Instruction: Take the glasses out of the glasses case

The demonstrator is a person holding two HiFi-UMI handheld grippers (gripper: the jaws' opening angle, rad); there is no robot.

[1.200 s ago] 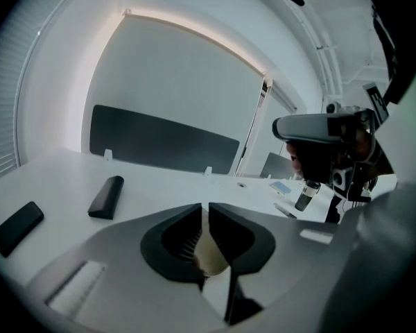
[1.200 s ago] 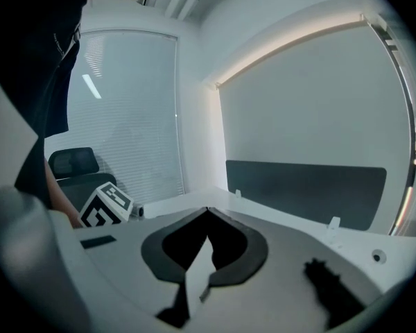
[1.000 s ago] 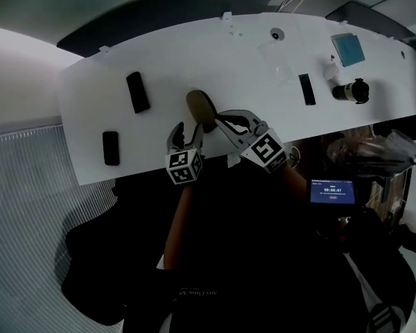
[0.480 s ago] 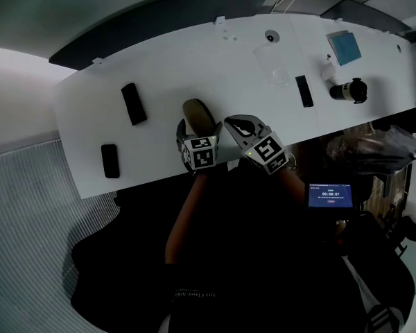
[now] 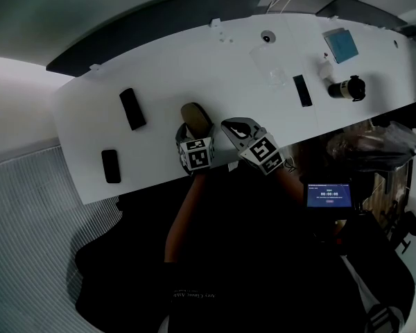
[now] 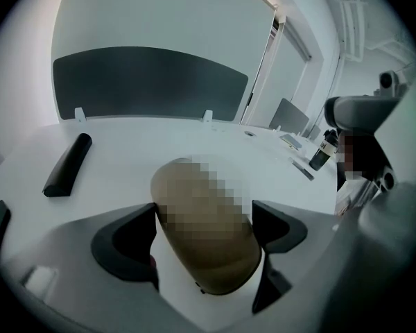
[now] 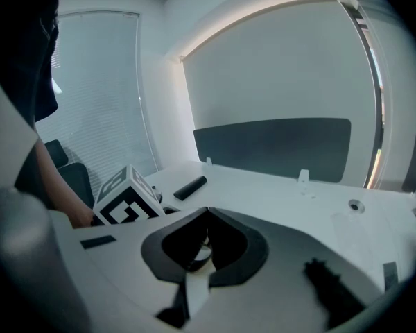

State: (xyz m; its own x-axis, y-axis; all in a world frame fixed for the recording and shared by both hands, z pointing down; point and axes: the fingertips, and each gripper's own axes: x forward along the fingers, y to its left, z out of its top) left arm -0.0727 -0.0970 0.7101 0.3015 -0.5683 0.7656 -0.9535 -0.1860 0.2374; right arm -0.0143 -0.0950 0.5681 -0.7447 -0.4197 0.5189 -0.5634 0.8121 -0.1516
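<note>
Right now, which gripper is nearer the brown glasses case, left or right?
Left. The left gripper straddles the glasses case, its jaws having just been closing onto its sides. The right gripper, shut, sits just beside the case, to its right.

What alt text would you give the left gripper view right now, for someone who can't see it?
A tan glasses case lies on the white table between the jaws of the left gripper, which have just been closing and now touch both its sides. A black bar lies farther left.
</note>
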